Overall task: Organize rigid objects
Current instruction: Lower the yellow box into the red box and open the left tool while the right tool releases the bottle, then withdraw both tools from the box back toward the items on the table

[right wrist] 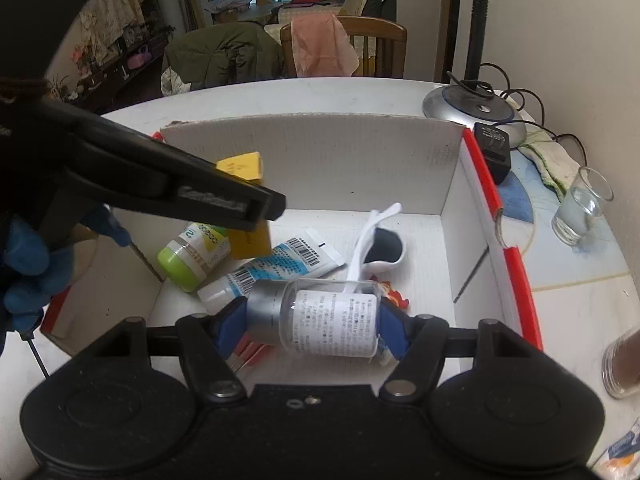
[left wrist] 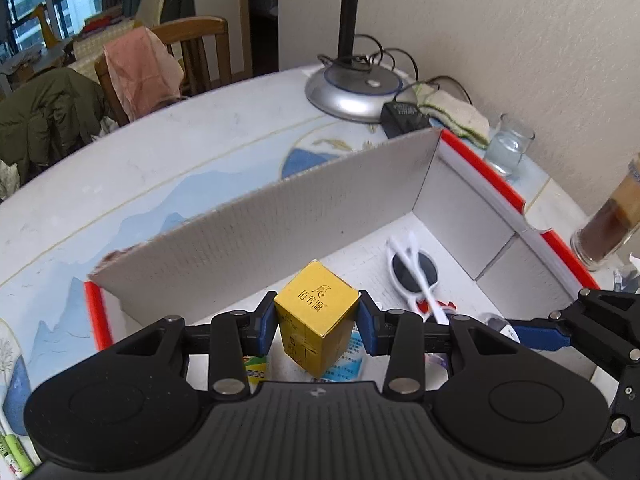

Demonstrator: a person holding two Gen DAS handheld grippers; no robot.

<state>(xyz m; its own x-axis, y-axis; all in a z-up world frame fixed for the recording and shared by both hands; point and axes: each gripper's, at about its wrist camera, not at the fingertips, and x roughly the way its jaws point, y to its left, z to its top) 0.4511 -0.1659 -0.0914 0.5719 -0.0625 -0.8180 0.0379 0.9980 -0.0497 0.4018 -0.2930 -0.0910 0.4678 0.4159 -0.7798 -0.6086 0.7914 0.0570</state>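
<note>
Yellow carton (left wrist: pixel 316 316) clamped in left fingers (left wrist: pixel 266 320) – right fingers (right wrist: pixel 390 330) grip clear bottle (right wrist: pixel 316 318) over box (left wrist: pixel 256 224)

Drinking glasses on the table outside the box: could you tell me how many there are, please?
2: a clear glass beside the box's right wall, and a brown-filled glass nearer the camera. Others may be hidden.

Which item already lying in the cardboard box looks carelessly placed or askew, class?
The white sunglasses lie tilted, one arm poking upward, and the blue-and-white tube lies slantwise across the box floor. Nothing looks spilled or broken.
</note>
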